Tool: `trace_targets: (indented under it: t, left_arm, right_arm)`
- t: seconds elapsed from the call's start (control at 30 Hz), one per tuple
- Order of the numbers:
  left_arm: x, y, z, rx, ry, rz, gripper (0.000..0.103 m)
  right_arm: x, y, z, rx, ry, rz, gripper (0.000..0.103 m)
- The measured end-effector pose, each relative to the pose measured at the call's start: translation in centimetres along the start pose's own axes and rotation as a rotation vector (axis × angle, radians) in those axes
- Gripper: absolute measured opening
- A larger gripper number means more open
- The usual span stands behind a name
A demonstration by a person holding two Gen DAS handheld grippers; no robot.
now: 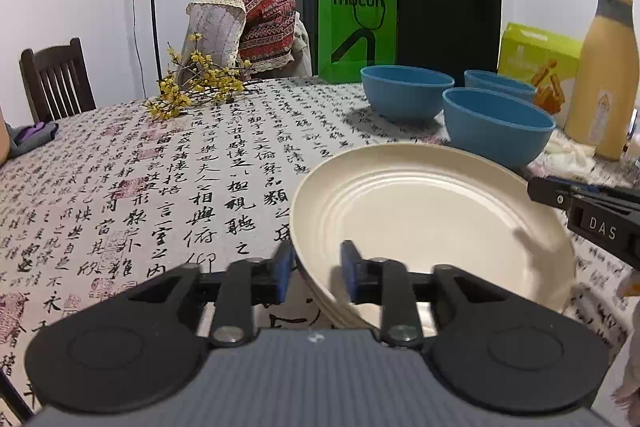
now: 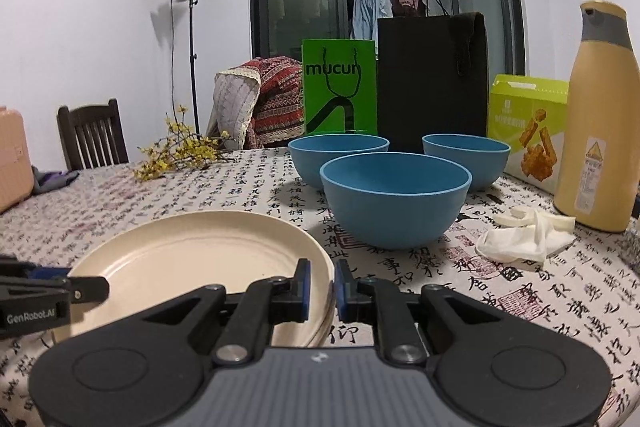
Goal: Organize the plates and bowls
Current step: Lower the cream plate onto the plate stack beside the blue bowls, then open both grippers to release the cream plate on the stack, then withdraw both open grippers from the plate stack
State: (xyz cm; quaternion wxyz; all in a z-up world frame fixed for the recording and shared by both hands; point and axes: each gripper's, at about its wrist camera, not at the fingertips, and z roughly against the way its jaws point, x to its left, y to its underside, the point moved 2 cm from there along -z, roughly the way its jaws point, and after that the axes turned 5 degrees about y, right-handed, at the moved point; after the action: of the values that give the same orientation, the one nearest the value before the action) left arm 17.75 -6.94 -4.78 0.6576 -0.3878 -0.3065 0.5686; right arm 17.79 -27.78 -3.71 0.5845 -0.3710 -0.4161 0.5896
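A stack of cream plates [image 1: 420, 211] lies on the calligraphy tablecloth [image 1: 160, 179]. My left gripper [image 1: 318, 267] is open and straddles the stack's near left rim: one blue pad sits outside it and the other over the plate, with a gap. My right gripper [image 2: 322, 283] is at the stack's right rim [image 2: 331, 291], its pads close on either side and shut on it. The right gripper's tip [image 1: 536, 191] also shows in the left wrist view. Three empty blue bowls [image 2: 394, 199] [image 2: 338, 157] [image 2: 466, 159] stand upright just behind the plates.
A tall yellow bottle [image 2: 596, 123], a green snack box [image 2: 528, 123] and a crumpled white cloth [image 2: 524, 239] are at the right. A green bag [image 2: 340, 87] and a black bag [image 2: 432, 79] stand behind the bowls. Yellow flowers [image 2: 176, 151] lie at the far left.
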Motion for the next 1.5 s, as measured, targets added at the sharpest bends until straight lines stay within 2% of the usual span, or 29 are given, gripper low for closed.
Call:
trace_targets:
  t: [0.03, 0.07, 0.13, 0.17, 0.2, 0.23, 0.27, 0.3, 0.4, 0.63, 0.83, 1.5]
  left_arm:
    - [0.2, -0.1, 0.2, -0.013, -0.001, 0.01, 0.052]
    - [0.4, -0.1, 0.4, -0.027, -0.005, 0.019, 0.057]
    - [0.9, -0.3, 0.9, -0.056, -0.004, 0.042, 0.076]
    - [1.2, -0.3, 1.1, -0.068, -0.004, 0.055, 0.083]
    - [1.6, -0.4, 1.4, -0.081, -0.009, 0.067, 0.096]
    - [2.0, -0.4, 1.6, -0.1, -0.024, 0.082, 0.103]
    - [2.3, -0.4, 1.9, -0.122, -0.039, 0.091, 0.103]
    - [2.5, -0.5, 2.1, -0.131, -0.044, 0.091, 0.103]
    - [3.1, -0.6, 2.2, -0.144, -0.062, 0.094, 0.103]
    - [4.5, -0.4, 1.5, -0.135, -0.094, 0.144, 0.103]
    - [4.9, 0.0, 1.3, -0.148, -0.104, 0.159, 0.103]
    - [5.6, 0.4, 1.4, -0.158, -0.109, 0.205, 0.103]
  right_arm:
    - [-0.3, 0.0, 0.0, -0.004, -0.005, -0.016, 0.014]
    - [-0.5, -0.1, 0.0, -0.007, -0.011, -0.03, 0.014]
    - [-1.2, -0.2, 0.1, -0.014, -0.025, -0.066, 0.024]
    - [-1.5, -0.2, 0.2, -0.019, -0.032, -0.081, 0.036]
    - [-1.8, -0.3, 0.2, -0.028, -0.04, -0.095, 0.055]
    - [-2.1, -0.3, 0.4, -0.041, -0.046, -0.107, 0.067]
    - [-2.3, -0.3, 0.5, -0.055, -0.05, -0.117, 0.089]
    - [-2.5, -0.3, 0.5, -0.071, -0.054, -0.124, 0.102]
    - [-2.8, -0.5, 0.8, -0.126, -0.039, -0.129, 0.103]
    - [-3.2, -1.4, -0.6, -0.166, -0.005, -0.135, 0.103]
    - [-3.3, -0.6, -1.9, -0.124, -0.017, -0.15, 0.103]
    - [-3.2, -0.2, -1.7, -0.129, 0.011, -0.161, 0.103]
